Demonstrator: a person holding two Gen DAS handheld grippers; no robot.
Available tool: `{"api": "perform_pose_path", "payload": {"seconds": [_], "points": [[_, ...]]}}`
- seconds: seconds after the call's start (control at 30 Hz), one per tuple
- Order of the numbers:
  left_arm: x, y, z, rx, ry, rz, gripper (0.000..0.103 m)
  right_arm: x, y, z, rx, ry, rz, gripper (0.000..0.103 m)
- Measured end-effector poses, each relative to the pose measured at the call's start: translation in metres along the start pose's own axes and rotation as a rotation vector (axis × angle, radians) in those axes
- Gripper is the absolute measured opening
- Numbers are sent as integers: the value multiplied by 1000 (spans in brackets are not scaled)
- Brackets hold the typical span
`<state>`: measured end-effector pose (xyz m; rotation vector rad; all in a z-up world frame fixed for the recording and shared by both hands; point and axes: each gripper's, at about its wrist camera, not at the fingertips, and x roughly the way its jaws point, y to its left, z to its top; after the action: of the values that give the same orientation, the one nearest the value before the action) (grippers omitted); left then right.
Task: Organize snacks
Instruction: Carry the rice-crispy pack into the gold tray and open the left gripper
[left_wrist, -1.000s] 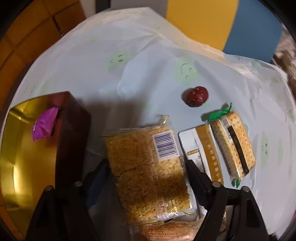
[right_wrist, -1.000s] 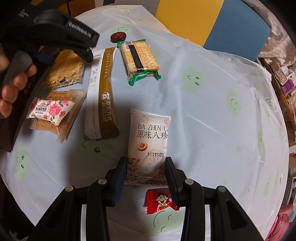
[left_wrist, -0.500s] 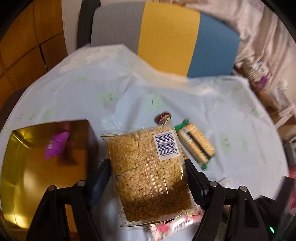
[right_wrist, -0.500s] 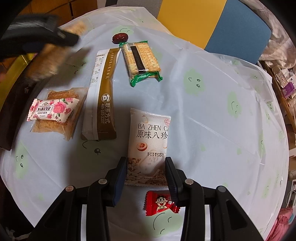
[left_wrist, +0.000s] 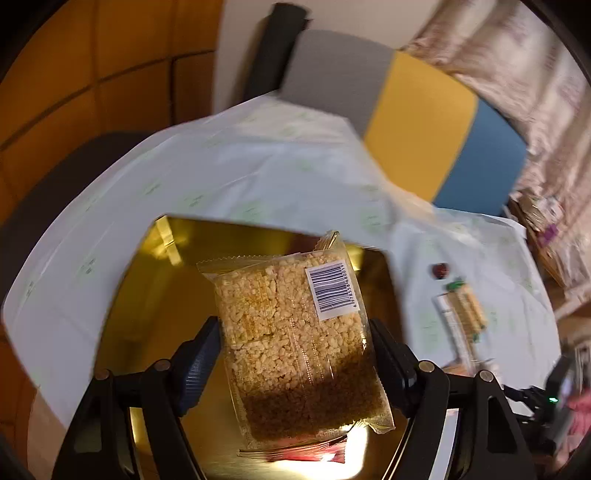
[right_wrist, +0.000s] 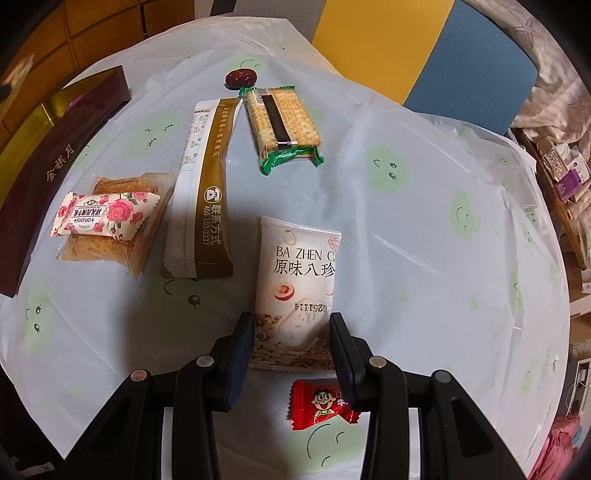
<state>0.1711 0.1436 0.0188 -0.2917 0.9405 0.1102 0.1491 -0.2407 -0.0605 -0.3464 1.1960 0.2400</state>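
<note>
My left gripper (left_wrist: 295, 347) is shut on a clear pack of puffed rice cake (left_wrist: 295, 332) with a barcode, held above the gold inside of the open box (left_wrist: 155, 295). The box shows in the right wrist view as a dark maroon box (right_wrist: 44, 162) at the table's left edge. My right gripper (right_wrist: 291, 343) is open, its fingers either side of the lower end of a white BA ZHEN pack (right_wrist: 295, 280) that lies on the table. A red candy (right_wrist: 321, 404) lies under the right finger.
On the white tablecloth (right_wrist: 424, 221) lie a rose-print candy (right_wrist: 103, 218) on a brown cake pack (right_wrist: 110, 243), a long brown-white sachet (right_wrist: 207, 199), a green cracker pack (right_wrist: 280, 125) and a red date (right_wrist: 241, 77). A yellow-blue chair (right_wrist: 424, 48) stands behind.
My left gripper has lifted the rice cake pack off the table and carried it left, over the gold box. The right gripper has not moved.
</note>
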Motion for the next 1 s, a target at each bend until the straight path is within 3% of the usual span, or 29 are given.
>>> {"api": "perform_pose_path", "payload": {"seconds": [0.23, 0.57, 0.7, 0.8, 1.0], "points": [[31, 26, -19, -55, 93, -10, 78, -1, 4, -3, 10, -8, -6, 41], [58, -16, -17, -1, 132, -74, 79, 1, 2, -5, 14, -12, -1, 41], [60, -24, -18, -5, 126, -114, 80, 1, 1, -5, 13, -12, -2, 41], [52, -25, -21, 13, 82, -98, 85, 1, 1, -5, 9, -12, -5, 41], [23, -29, -30, 74, -2, -93, 84, 0, 4, -4, 0, -13, -14, 41]]}}
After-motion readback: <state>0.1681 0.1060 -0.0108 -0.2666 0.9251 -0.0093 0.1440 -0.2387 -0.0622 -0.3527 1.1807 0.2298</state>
